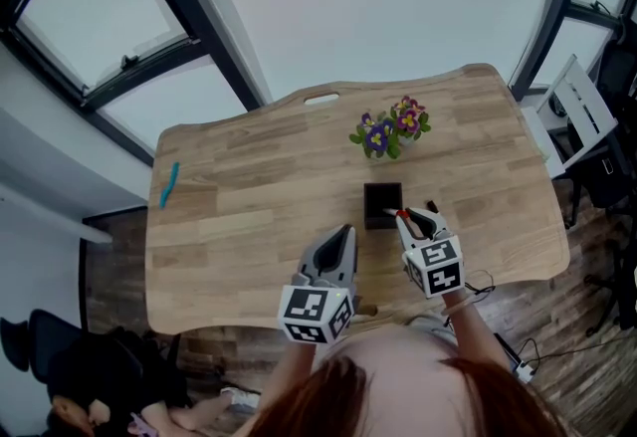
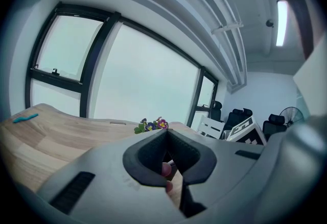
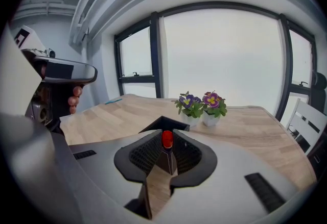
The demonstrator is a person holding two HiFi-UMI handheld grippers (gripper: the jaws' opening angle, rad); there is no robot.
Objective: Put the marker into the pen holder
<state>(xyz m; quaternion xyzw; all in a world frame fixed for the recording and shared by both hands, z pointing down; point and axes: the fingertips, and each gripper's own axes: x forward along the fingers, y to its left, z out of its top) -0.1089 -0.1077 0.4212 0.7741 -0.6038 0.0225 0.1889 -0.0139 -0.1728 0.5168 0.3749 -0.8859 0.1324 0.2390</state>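
Right gripper (image 1: 410, 218) jaws clenched on marker (image 3: 167, 140), red end leading, just right of pen holder (image 1: 382, 203): lined up for drop, I'd say, not yet over opening. Left gripper (image 1: 344, 234) jaws pressed together, empty, parked left of holder above bench (image 1: 239, 206), likely clearing path

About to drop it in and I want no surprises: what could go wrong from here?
The right gripper pinches the marker near its red end, so it may pivot and miss the small pen holder. The potted flowers stand just beyond the holder, and overshooting could knock them.
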